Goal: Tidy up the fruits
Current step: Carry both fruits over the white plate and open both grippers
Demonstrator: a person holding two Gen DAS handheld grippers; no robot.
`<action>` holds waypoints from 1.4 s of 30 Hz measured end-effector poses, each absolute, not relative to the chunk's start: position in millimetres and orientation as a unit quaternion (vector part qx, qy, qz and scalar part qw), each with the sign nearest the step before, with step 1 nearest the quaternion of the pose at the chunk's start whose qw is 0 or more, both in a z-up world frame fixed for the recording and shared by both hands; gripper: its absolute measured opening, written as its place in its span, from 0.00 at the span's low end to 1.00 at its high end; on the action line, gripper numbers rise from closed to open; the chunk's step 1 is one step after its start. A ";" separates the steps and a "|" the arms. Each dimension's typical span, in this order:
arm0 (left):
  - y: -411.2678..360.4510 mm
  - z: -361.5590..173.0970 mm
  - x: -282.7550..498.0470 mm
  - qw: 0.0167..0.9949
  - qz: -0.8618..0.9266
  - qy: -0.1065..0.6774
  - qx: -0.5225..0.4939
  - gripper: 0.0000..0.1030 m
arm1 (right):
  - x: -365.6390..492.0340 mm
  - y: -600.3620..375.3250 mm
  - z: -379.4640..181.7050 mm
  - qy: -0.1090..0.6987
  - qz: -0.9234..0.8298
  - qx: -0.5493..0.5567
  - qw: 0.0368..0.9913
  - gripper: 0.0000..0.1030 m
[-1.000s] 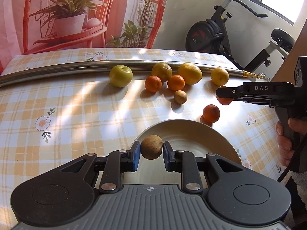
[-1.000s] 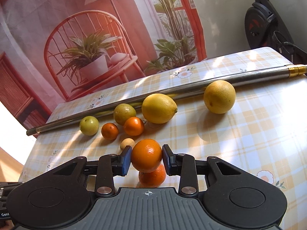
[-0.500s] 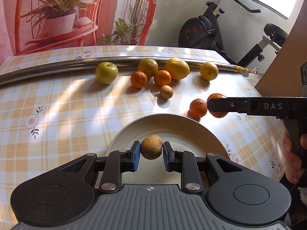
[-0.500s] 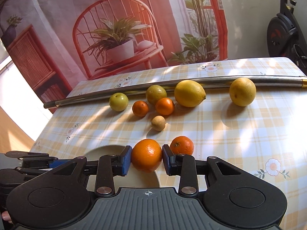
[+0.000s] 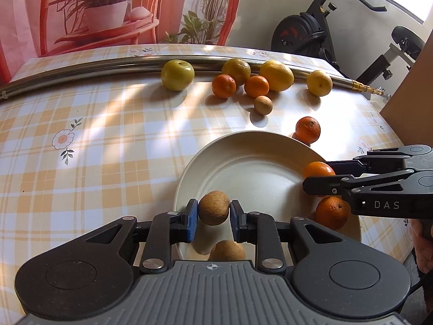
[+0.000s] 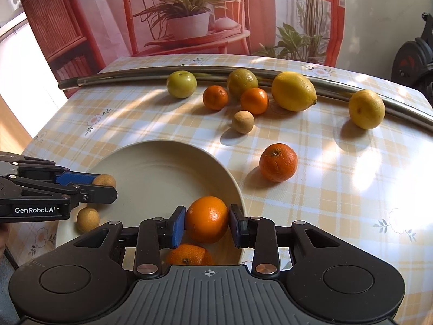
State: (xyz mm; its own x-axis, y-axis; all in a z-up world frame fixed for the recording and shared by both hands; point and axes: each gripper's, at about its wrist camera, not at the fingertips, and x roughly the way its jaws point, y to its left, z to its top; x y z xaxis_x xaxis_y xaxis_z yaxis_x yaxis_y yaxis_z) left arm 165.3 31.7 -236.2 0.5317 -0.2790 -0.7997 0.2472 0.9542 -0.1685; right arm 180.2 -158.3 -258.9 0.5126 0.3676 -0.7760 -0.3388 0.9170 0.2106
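A cream plate (image 5: 243, 162) (image 6: 151, 162) lies on the checked tablecloth. My left gripper (image 5: 213, 212) (image 6: 104, 185) is shut on a small brown fruit (image 5: 213, 208) (image 6: 105, 181) above the plate's near rim. Another brown fruit (image 5: 227, 250) (image 6: 88, 219) rests on the plate below it. My right gripper (image 6: 207, 224) (image 5: 318, 178) is shut on an orange (image 6: 207, 219) (image 5: 318, 168) over the plate's right side. A second orange (image 6: 189, 254) (image 5: 332, 212) sits on the plate beneath it.
A loose orange (image 5: 308, 129) (image 6: 278, 162) lies beside the plate. Farther back are a small brown fruit (image 6: 243, 121), two mandarins (image 6: 215, 97), a green apple (image 6: 181, 84), a lemon (image 6: 293, 90) and yellow citrus (image 6: 366, 109), along a metal pipe (image 6: 135, 77). An exercise bike (image 5: 311, 35) stands behind.
Both grippers have moved in over the plate, each still gripping its fruit. The two fruits lying on the plate have come into view beneath them.
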 end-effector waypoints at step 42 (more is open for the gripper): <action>32.4 -228.9 170.2 0.872 -0.152 0.462 -0.051 0.29 | 184.5 -173.0 -236.7 0.431 0.192 0.054 0.880 0.37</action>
State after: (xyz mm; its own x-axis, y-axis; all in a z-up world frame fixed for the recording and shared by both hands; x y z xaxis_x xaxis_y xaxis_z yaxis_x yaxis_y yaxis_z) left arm 170.2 32.4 -228.9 0.5275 -0.3118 -0.7902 0.2170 0.9488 -0.2295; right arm 184.5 -173.0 -236.7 0.5548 0.3845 -0.7378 -0.2921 0.9204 0.2599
